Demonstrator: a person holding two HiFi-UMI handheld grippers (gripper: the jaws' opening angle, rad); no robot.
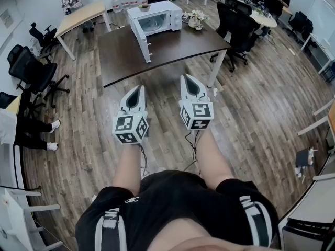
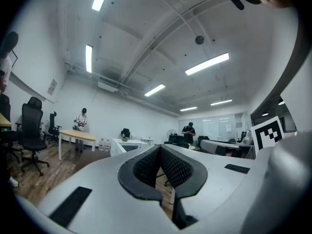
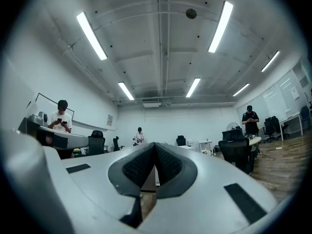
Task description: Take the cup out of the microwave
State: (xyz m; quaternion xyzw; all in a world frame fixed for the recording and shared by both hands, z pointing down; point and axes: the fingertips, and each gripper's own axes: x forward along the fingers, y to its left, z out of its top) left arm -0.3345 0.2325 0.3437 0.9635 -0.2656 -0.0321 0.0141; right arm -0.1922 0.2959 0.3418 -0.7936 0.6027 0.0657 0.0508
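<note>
Holds grey left gripper (image 1: 139,89) and right gripper (image 1: 188,78) closed, empty, well short of white boxy microwave (image 1: 159,15) on dark brown table (image 1: 175,48), cup presumably inside, unseen; risks toppling it by reaching in unopened

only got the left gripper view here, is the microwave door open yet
Observer: Yes. In the head view the microwave on the dark table has its door swung wide open, out over the table.
Operator: whats the right gripper doing
Observer: The right gripper has its fingers together with nothing between them.
Operator: are we at the table yet
Observer: No. In the head view both it and the left gripper are over the wood floor, short of the table's near edge.
</note>
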